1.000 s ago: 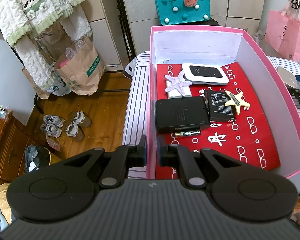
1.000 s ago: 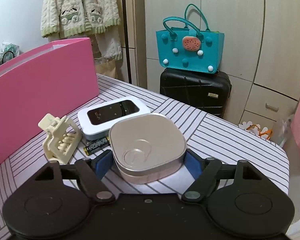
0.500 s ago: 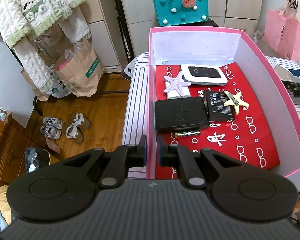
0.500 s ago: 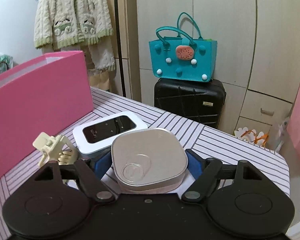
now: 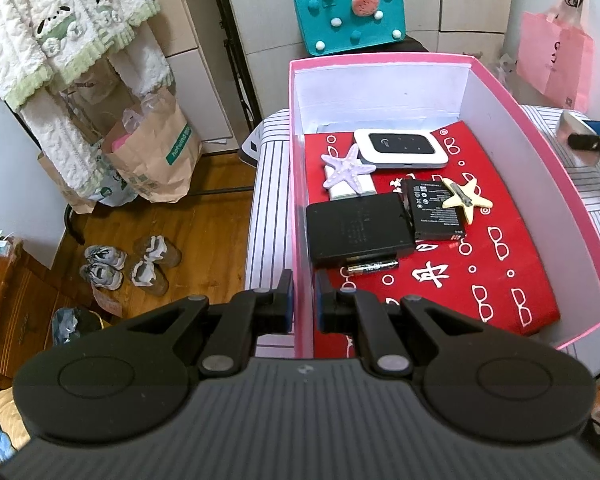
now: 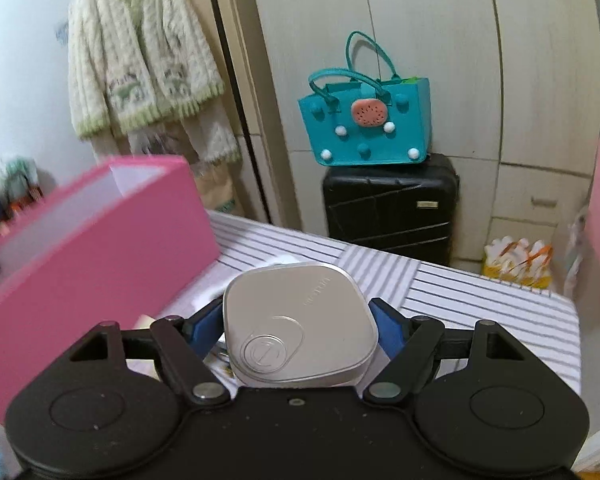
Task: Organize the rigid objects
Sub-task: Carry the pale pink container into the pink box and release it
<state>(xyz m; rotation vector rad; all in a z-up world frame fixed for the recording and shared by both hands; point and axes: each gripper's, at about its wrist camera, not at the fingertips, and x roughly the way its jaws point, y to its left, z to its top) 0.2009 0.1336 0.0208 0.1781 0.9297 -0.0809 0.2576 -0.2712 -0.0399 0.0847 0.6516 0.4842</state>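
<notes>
My left gripper point(image 5: 303, 300) is shut on the near left wall of the pink box point(image 5: 300, 184). On the box's red lining lie a white router point(image 5: 399, 148), a purple starfish point(image 5: 349, 168), a black case point(image 5: 359, 230), a battery pack point(image 5: 431, 212), a yellow star clip point(image 5: 465, 198) and an AA battery point(image 5: 371, 267). My right gripper point(image 6: 296, 320) is shut on a square silver tin point(image 6: 300, 320), held tilted above the striped table point(image 6: 479, 300), right of the pink box point(image 6: 100, 248). The tin point(image 5: 571, 130) also shows at the right edge of the left wrist view.
A teal felt bag point(image 6: 365, 120) sits on a black suitcase point(image 6: 391, 208) behind the table, against the wardrobe. A pink paper bag point(image 5: 553, 58) hangs at the far right. Shoes point(image 5: 128, 264) and paper bags point(image 5: 156, 160) stand on the wooden floor to the left.
My right gripper has risen and rolled with the tin in it; the router, hair claw and battery on the table have dropped out of its view. The left gripper has stayed put.
</notes>
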